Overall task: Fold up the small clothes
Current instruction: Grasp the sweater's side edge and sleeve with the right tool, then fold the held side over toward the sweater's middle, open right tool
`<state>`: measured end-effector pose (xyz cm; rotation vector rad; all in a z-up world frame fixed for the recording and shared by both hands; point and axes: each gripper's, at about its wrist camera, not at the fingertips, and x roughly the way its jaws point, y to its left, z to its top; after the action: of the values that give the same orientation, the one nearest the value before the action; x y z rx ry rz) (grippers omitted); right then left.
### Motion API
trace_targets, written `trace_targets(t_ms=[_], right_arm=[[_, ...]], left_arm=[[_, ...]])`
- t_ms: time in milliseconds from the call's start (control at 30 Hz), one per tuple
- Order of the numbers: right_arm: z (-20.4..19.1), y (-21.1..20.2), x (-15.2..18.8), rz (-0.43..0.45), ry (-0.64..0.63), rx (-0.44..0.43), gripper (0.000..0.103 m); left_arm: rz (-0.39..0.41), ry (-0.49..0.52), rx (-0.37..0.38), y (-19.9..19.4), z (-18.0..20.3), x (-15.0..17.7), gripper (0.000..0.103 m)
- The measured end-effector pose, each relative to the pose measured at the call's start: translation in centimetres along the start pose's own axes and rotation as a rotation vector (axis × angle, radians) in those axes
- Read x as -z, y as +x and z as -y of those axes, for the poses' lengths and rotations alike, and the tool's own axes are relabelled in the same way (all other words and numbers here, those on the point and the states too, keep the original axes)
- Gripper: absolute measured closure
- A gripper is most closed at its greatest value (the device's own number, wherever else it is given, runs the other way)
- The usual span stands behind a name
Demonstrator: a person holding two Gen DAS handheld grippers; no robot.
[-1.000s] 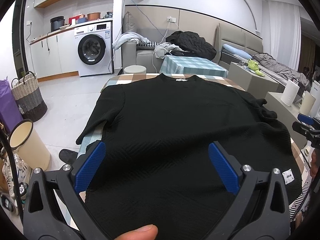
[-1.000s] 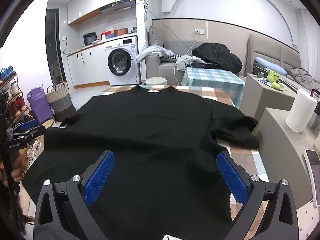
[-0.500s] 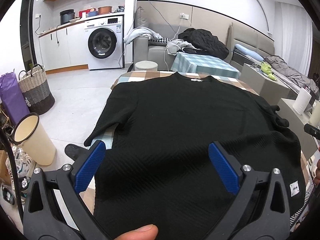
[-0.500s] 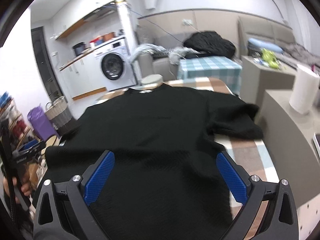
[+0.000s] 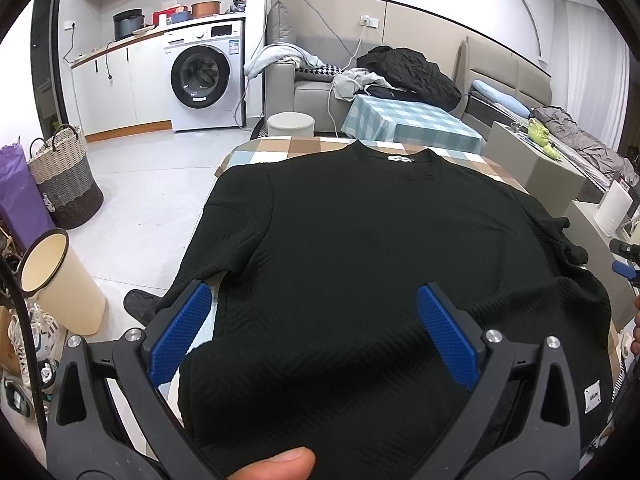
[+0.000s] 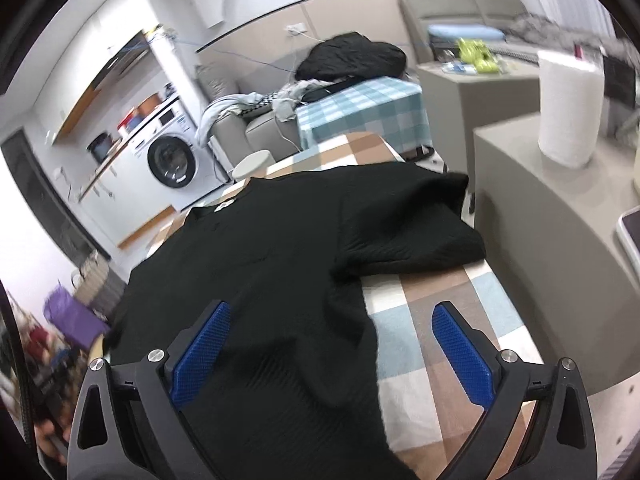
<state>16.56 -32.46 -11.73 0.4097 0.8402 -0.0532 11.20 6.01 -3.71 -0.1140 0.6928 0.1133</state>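
A black textured short-sleeved top (image 5: 360, 248) lies spread flat on a table with a checked cloth (image 5: 272, 152), its neck label at the far end. My left gripper (image 5: 312, 312) hovers open over the hem near the left side, nothing between its blue pads (image 5: 180, 332). In the right wrist view the same top (image 6: 280, 248) fills the left and middle, its right sleeve (image 6: 412, 224) lying across the checked cloth (image 6: 452, 300). My right gripper (image 6: 332, 332) is open above the top's right edge, tilted, holding nothing. A thumb (image 5: 276, 464) shows at the bottom edge.
Left of the table stand a cream bin (image 5: 60, 280), a woven basket (image 5: 68, 176) and a washing machine (image 5: 204, 76). A grey cabinet (image 6: 560, 208) with a paper roll (image 6: 568, 108) flanks the table's right side. Behind are a sofa with clothes (image 5: 408, 72) and a small checked table (image 5: 412, 124).
My right gripper has swung right and tilted, now showing the top's right edge and bare cloth. The left gripper has shifted slightly left. Both stay open.
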Motion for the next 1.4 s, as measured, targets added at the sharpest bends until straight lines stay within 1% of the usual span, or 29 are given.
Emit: trace_targets(t_ms=[33, 67, 133, 300, 467, 567, 733, 767, 900, 967, 1033, 1200, 1233, 1267, 1300, 1367, 1400], right_arm=[[0.4, 0.5, -0.3, -0.011, 0.020, -0.003, 0.009], [0.8, 1.0, -0.6, -0.019, 0.038, -0.002, 0.012], [1.6, 1.8, -1.0, -0.046, 0.073, 0.010, 0.014], [2.9, 2.7, -2.2, -0.038, 0.088, 0.039, 0.014], [4.0, 4.6, -3.1, -0.067, 0.128, 0.072, 0.014], [4.9, 5.8, -3.8, -0.082, 0.184, 0.078, 0.014], [5.9, 7.4, -4.3, -0.095, 0.234, 0.081, 0.014], [6.0, 7.7, -4.3, -0.096, 0.241, 0.085, 0.016], [6.1, 8.6, -4.5, -0.105, 0.236, 0.112, 0.018], [5.4, 9.0, -4.7, -0.106, 0.193, 0.142, 0.020], [5.2, 9.5, -4.9, -0.113, 0.187, 0.142, 0.021], [5.5, 10.2, -5.4, -0.119, 0.205, 0.147, 0.028], [5.5, 10.4, -5.5, -0.120, 0.204, 0.153, 0.033], [5.6, 10.5, -5.5, -0.123, 0.202, 0.158, 0.042], [5.7, 10.6, -5.6, -0.127, 0.202, 0.164, 0.049], [6.0, 10.6, -5.6, -0.129, 0.204, 0.178, 0.080], [6.2, 10.4, -5.5, -0.119, 0.212, 0.180, 0.086]], left_arm=[[-0.004, -0.003, -0.004, 0.3, 0.0, -0.2, 0.001], [-0.011, -0.007, -0.009, 0.8, -0.1, -0.4, 0.001], [-0.029, -0.006, -0.021, 1.7, 0.0, -0.5, 0.001], [-0.050, -0.004, -0.053, 3.3, 0.8, -1.1, 0.001], [-0.049, 0.002, -0.040, 4.1, 1.2, -1.6, 0.001], [-0.054, 0.001, -0.036, 4.5, 1.5, -1.7, 0.001], [-0.068, 0.004, -0.034, 5.4, 1.7, -1.8, 0.001], [-0.069, 0.007, -0.036, 5.6, 1.8, -1.9, 0.001], [-0.074, 0.002, -0.035, 5.9, 1.9, -1.8, 0.001], [-0.073, 0.008, -0.037, 6.2, 2.2, -1.9, 0.001], [-0.070, 0.019, -0.040, 6.1, 2.3, -1.7, 0.001], [-0.063, 0.026, -0.040, 5.7, 2.5, -1.7, 0.001], [-0.062, 0.028, -0.042, 5.7, 2.5, -1.7, 0.001], [-0.061, 0.030, -0.042, 5.7, 2.6, -1.7, 0.001], [-0.061, 0.031, -0.039, 5.5, 2.5, -1.6, 0.001], [-0.060, 0.032, -0.038, 5.4, 2.6, -1.6, 0.001], [-0.059, 0.033, -0.038, 5.4, 2.6, -1.6, 0.001]])
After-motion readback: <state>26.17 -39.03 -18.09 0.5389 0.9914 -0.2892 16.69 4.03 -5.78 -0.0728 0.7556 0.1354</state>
